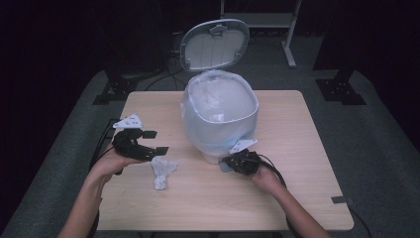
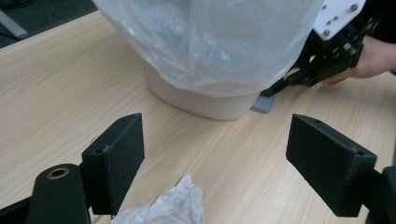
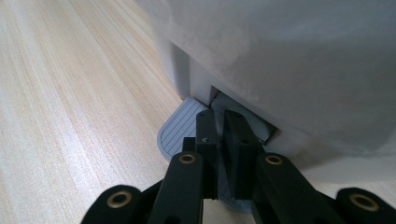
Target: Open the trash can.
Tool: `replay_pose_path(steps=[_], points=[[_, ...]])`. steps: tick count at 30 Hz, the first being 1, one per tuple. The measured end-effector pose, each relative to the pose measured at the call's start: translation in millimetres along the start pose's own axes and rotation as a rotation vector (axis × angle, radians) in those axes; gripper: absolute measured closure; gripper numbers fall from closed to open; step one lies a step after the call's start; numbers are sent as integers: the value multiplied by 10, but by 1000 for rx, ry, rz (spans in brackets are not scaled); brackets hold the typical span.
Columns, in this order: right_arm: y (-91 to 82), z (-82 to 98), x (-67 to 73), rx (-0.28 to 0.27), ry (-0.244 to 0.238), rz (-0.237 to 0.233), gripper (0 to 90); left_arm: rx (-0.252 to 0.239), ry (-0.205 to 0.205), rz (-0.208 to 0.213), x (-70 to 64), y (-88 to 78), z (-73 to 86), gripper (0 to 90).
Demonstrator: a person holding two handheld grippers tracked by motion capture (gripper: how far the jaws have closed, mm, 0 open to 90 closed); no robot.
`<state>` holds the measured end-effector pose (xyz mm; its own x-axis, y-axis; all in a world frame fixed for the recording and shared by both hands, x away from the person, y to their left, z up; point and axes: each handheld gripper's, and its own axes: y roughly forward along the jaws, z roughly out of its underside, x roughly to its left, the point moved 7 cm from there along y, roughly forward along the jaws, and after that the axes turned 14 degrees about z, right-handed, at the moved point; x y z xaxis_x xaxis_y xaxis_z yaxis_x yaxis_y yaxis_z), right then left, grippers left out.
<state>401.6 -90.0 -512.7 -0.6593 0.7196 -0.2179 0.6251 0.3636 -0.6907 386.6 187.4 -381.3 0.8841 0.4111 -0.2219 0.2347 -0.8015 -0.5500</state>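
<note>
While the bin's lid [image 1: 214,43] stands tipped up and back, the pedal bin [image 1: 220,116] sits near the middle of the bench [image 1: 297,163], a little toward the far edge, lined with a clear plastic bag [image 2: 210,42] that hangs over its rim and down its sides.

Right gripper [image 1: 236,161]: low at the foot of the bin, on the side facing the person. Jaws together, nothing between them, tips resting on the ribbed grey pedal [image 3: 180,128] that sticks out from the white base. Right hand [image 1: 265,176] behind it, cable trailing toward the near edge.

Left gripper [image 1: 152,142]: toward the left edge of the bench, held just above the wood, jaws wide apart and empty. It points toward the bin.

Crumpled white tissue [image 1: 162,171]: lying loose on the bench, just in front of and below the left gripper's open jaws, well short of the bin's base. In the left gripper view the tissue [image 2: 170,207] shows at the bottom, between the two jaws but nearer the left one; whether it touches that pad I cannot tell.

Some white crumpled material already lies inside the bag.
</note>
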Motion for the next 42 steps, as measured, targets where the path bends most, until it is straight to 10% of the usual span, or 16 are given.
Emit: replay_pose_path(steps=[42], points=[[-2,1,0,2,0,2,842,59,-21,-34,165,248,696,173]])
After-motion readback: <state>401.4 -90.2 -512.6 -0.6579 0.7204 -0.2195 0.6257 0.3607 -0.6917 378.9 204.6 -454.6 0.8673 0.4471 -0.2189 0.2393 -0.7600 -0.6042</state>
